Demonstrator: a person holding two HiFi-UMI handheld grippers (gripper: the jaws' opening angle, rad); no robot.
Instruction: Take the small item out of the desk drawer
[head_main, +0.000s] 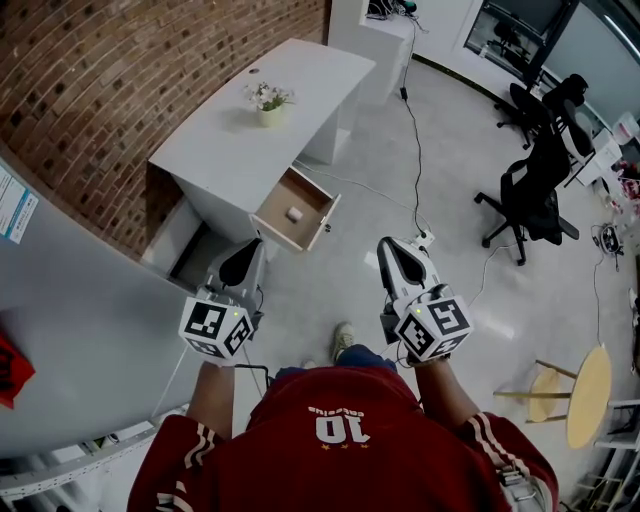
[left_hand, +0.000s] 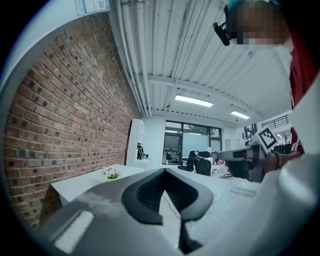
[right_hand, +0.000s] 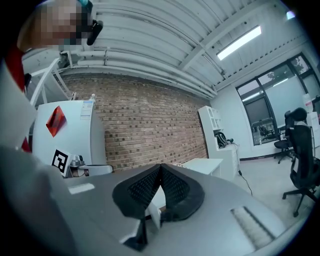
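The white desk (head_main: 250, 110) stands against the brick wall, and its wooden drawer (head_main: 318, 225) is pulled open. A small white item (head_main: 294, 213) lies on the drawer's floor. My left gripper (head_main: 243, 262) is level, just below and left of the drawer, jaws shut and empty. My right gripper (head_main: 393, 250) is to the drawer's right over the floor, jaws together with nothing between them. In the left gripper view, the left gripper (left_hand: 164, 170) points past the desk (left_hand: 80, 182). In the right gripper view, the right gripper (right_hand: 160, 166) points toward the desk (right_hand: 202, 164).
A small flower pot (head_main: 268, 100) sits on the desk top. A cable (head_main: 415, 150) runs across the floor to a power strip (head_main: 425, 240). Black office chairs (head_main: 535, 190) stand at right, a round wooden stool (head_main: 588, 380) at lower right. A grey cabinet (head_main: 80, 300) is at left.
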